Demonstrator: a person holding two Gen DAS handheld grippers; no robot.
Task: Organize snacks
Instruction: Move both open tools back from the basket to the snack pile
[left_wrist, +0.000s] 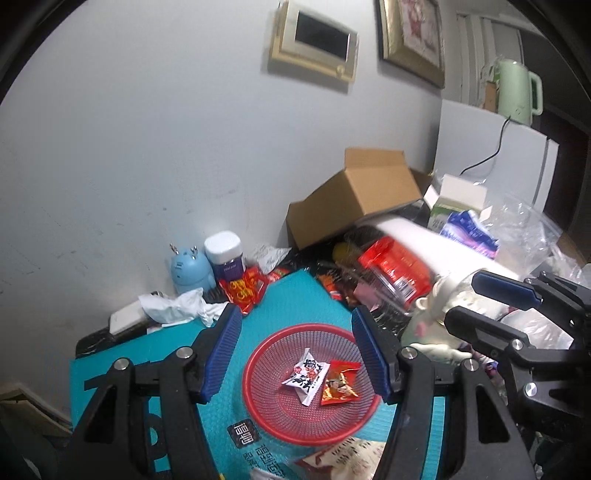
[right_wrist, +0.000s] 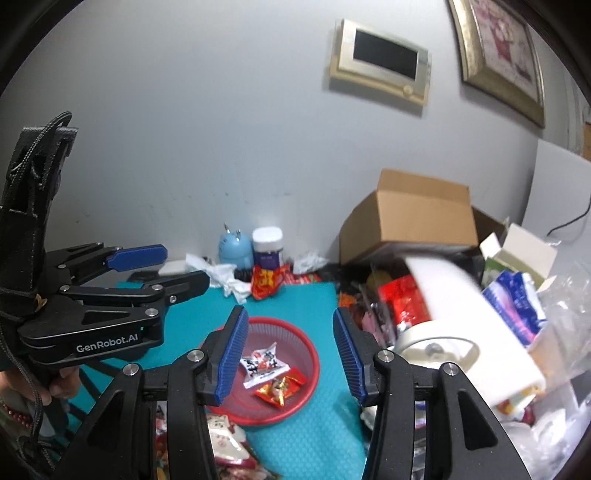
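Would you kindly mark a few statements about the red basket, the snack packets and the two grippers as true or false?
1. The red basket holds two snack packets. True: a white packet and a red-gold packet.
2. The basket sits on a teal mat. True.
3. The left gripper is clamped on a packet. False: its jaws are open with nothing between them.
4. The right gripper is empty. True.
5. The cardboard box stands inside the basket. False: it is behind, by the wall.
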